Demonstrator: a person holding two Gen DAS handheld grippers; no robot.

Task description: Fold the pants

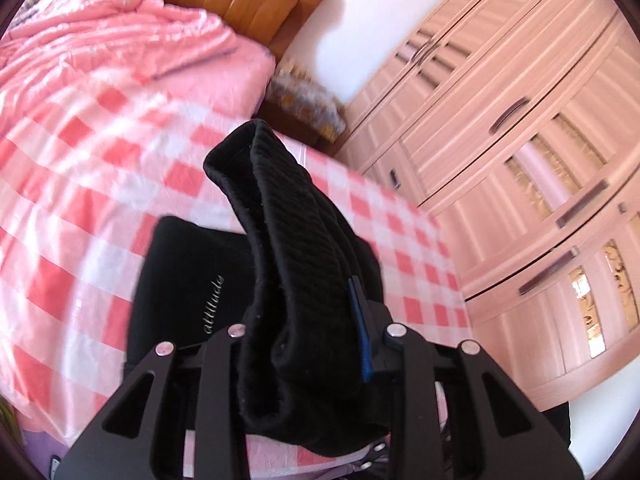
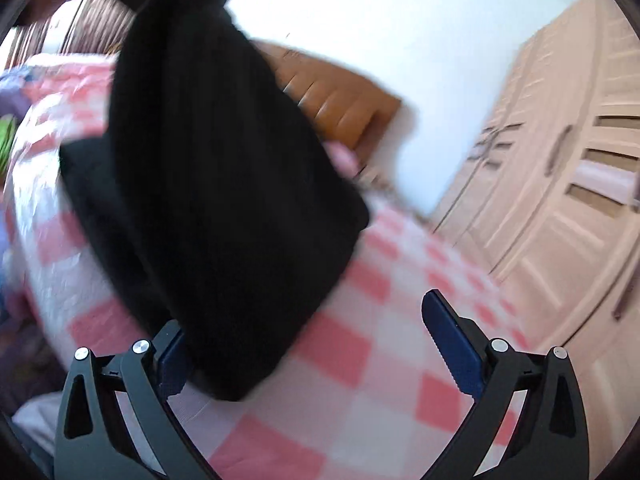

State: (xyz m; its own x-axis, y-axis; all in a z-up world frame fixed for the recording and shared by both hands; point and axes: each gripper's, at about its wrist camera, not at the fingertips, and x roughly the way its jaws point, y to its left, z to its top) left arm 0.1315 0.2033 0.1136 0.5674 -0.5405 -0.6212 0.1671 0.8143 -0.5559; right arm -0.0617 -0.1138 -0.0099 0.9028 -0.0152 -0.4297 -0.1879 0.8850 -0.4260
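black pants [image 1: 296, 264] in left gripper [image 1: 316, 336]

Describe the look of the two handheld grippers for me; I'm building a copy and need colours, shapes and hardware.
Both match. The right gripper has matte black linkage arms with elongated cut-out slots, round silver pivot pins and dark blue finger pads with a serrated edge. The left gripper shows the same black slotted arms, silver pins and one blue pad edge. No cables, sleeves or markings are visible.
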